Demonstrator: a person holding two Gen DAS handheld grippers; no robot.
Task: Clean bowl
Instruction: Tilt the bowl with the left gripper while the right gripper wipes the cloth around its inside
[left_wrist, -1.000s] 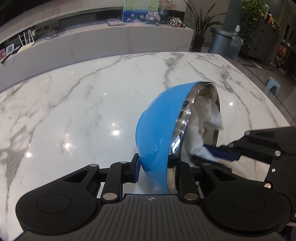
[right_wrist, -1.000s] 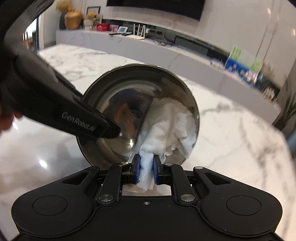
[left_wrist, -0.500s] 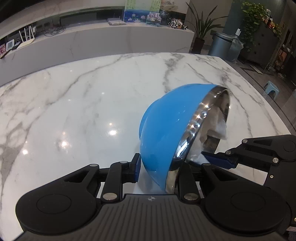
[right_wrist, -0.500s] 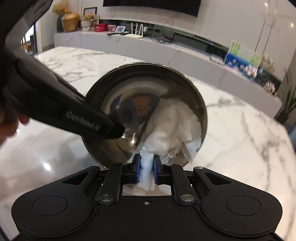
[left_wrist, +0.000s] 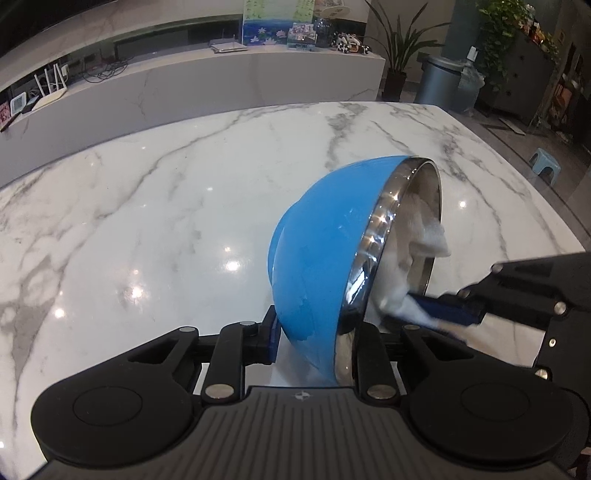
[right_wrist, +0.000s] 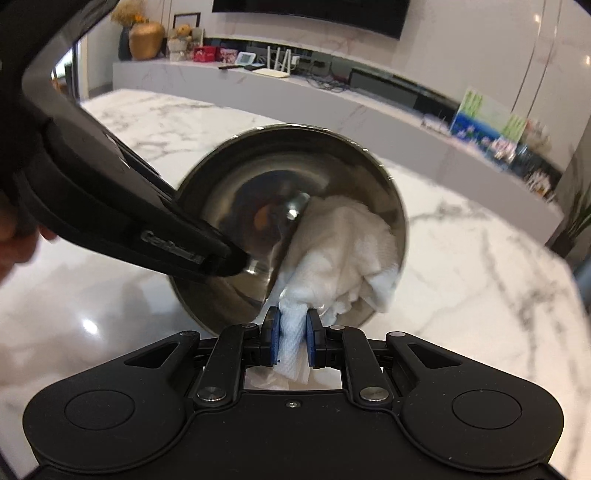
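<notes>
While left gripper (left_wrist: 314, 332) clamps bowl (left_wrist: 325, 251), right gripper (right_wrist: 291, 334) pinches half-hidden towel (right_wrist: 343, 251).

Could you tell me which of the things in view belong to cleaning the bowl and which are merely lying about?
In use:
bowl, clamped at its rim by the left gripper
paper towel, pinched by the right gripper, pressed inside the bowl

Lying about:
router
trash bin
potted plant
blue stool

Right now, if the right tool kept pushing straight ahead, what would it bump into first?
The right tool already pinches the white paper towel, wadded in front of it. Straight on, the wad would likely press harder into the bowl's steel inside.
</notes>
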